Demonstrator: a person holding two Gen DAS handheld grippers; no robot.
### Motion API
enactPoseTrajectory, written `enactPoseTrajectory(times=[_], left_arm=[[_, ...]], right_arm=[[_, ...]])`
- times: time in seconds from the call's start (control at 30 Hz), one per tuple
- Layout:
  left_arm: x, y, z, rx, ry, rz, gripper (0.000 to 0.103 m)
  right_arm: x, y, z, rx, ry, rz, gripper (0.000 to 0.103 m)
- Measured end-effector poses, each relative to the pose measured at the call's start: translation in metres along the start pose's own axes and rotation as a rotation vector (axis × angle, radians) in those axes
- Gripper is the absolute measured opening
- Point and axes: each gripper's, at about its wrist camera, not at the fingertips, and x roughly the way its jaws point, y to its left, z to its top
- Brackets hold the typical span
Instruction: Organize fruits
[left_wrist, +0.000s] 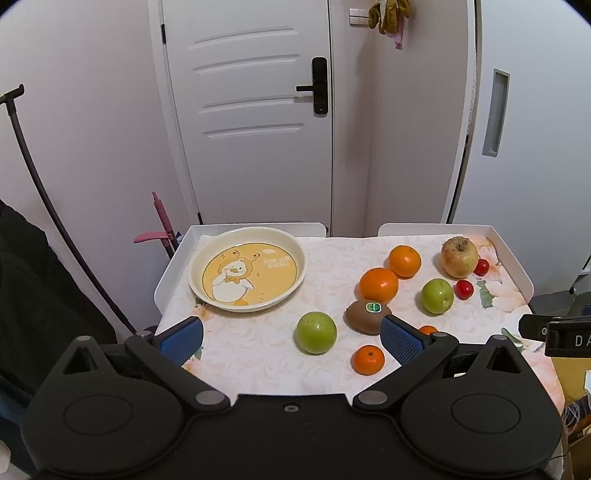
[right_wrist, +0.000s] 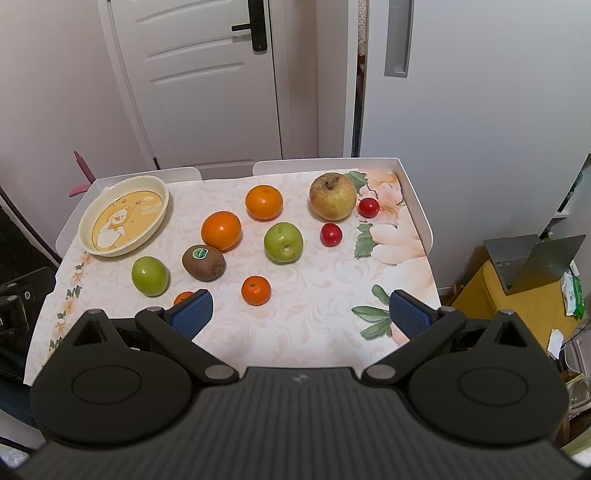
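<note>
White letters "DA", cut off by the frame edge, stand on a black part (left_wrist: 569, 339); plate (left_wrist: 207, 254) lettering and kiwi (left_wrist: 367, 315) sticker are too small to read.

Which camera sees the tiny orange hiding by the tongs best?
Neither sees it whole. The left wrist view shows slightly more of the tiny orange, peeking over a blue pad. In the right wrist view the tiny orange is likewise half hidden behind a pad.

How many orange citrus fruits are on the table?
4. Two big ones mid-table: one further back, one touching the kiwi. Two small ones near the front: one in the open, one half hidden behind a gripper finger.
</note>
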Motion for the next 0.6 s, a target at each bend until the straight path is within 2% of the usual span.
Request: enactPoseTrajectory(times=[0.6], left_arm=[[0.0005,-0.0006,0.0010,-0.016,0.009,0.006,0.103]], right_arm=[[0.0024,-0.0002,0.0000,-0.006,-0.010,0.012,0.103]])
